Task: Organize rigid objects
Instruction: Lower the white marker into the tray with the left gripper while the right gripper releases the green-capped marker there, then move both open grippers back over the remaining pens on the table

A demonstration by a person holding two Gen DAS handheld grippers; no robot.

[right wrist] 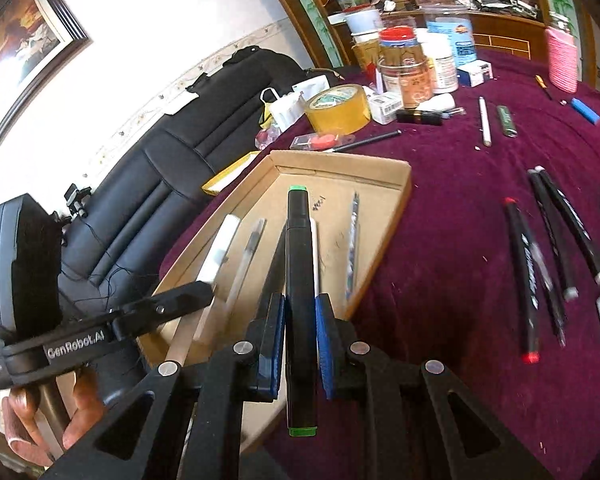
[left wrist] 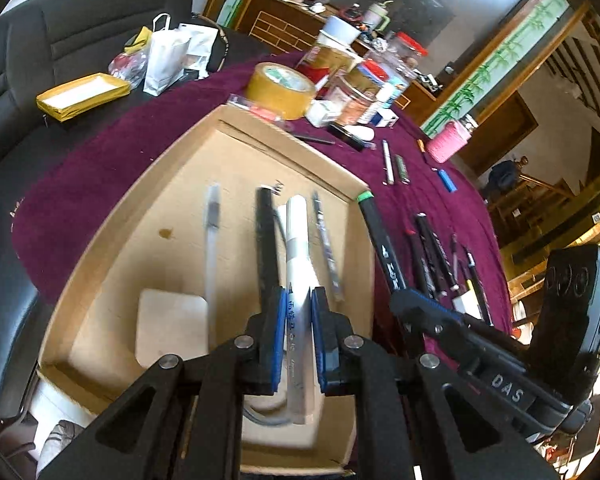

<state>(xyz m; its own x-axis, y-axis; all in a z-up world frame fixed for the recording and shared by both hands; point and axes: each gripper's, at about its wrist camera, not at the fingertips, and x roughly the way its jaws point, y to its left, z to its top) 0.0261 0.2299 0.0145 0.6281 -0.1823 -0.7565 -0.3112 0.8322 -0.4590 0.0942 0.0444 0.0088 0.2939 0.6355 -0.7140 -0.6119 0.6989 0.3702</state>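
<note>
White marker (left wrist: 298,264) clenched in left gripper (left wrist: 299,300); green-capped black marker (right wrist: 299,264) clenched in right gripper (right wrist: 300,308). Both judged light, stiff, smooth-barrelled; best gripped mid-barrel against tilting.

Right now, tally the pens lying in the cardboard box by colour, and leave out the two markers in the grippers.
Clear pen: 1
Black pen: 1
White pen, partly hidden: 1
Patterned pen: 1
Total: 4 in the cardboard box
</note>
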